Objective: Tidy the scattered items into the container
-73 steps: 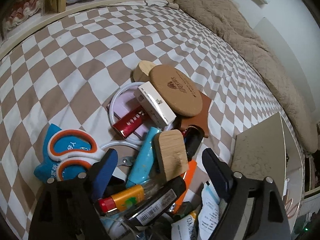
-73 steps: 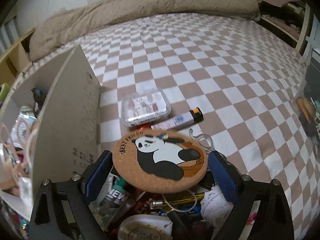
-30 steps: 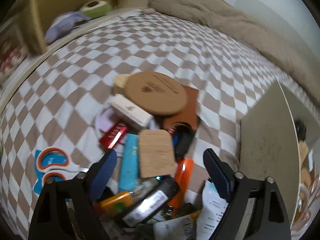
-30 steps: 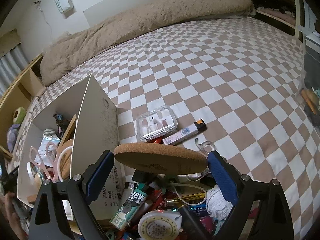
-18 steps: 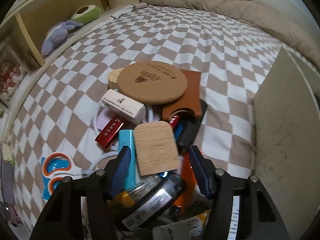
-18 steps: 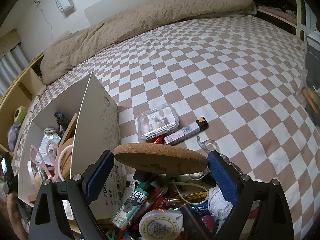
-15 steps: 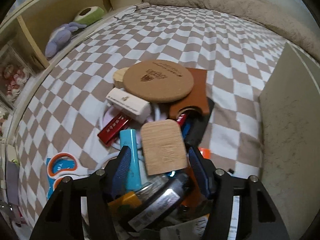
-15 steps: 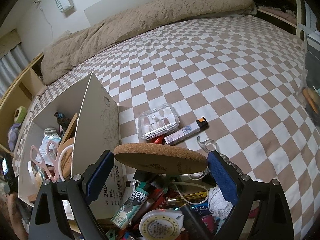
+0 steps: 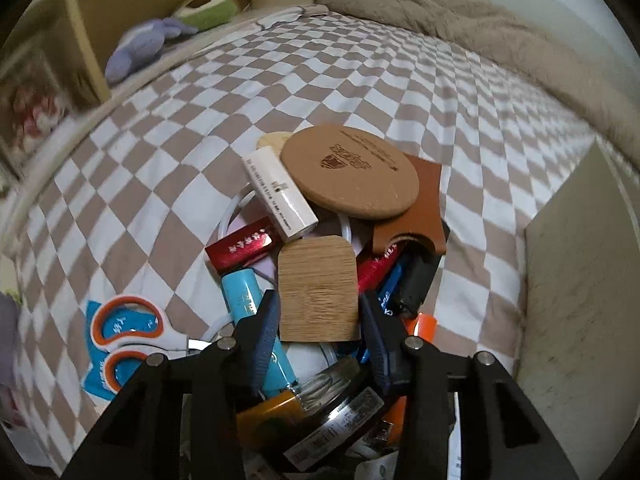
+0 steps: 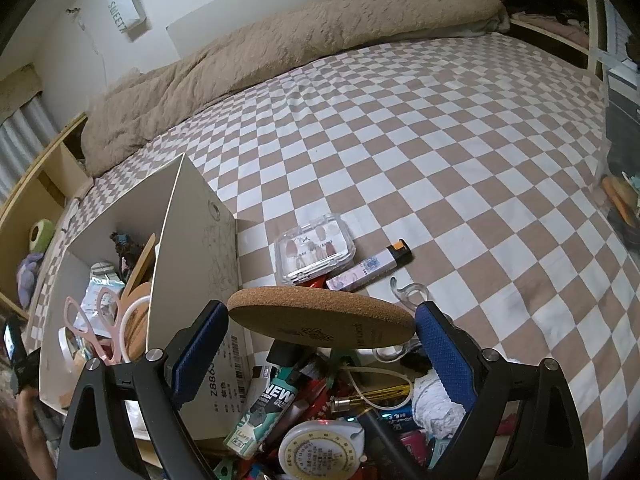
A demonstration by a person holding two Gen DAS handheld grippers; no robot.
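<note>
Clutter fills the nearest ground under both my claws. My left claw (image 9: pixel 319 322) has its blue pads closed against the side edges of a rectangular bamboo-wood tile with rounded corners (image 9: pixel 317 288), which lies atop the heap. Beside its left pad is a light blue tube (image 9: pixel 247 304), and farther left a pair of orange-and-white-handled scissors (image 9: pixel 120 336) rests on the brown-and-white checkered bedspread (image 9: pixel 160 152). Just past the tile come a shiny red foil packet (image 9: pixel 242 249), a long white rectangular box (image 9: pixel 279 196), a brown leather sleeve (image 9: pixel 420 212), and over these a round brown cork coaster with a stamped logo (image 9: pixel 349 176). To the right stands the outer wall of the beige cardboard box (image 9: pixel 576 248).

My right claw (image 10: pixel 322 330) grips a round cork coaster (image 10: pixel 320 322) by its rim, held flat and clear above the pile; below it lie a round white-and-yellow tape measure (image 10: pixel 320 454) and a teal-and-black lighter marked NEW (image 10: pixel 266 408). That same box (image 10: pixel 192 240) stands just left of the held coaster, open-topped, with pink-handled scissors (image 10: pixel 94 320) among the things inside. Beyond the coaster sit a clear plastic case of press-on nails (image 10: pixel 314 250) and, just beside it, a lighter with an orange-and-black top (image 10: pixel 370 266). A tan fleece blanket (image 10: pixel 280 52) is bunched along the far edge of the bed.
</note>
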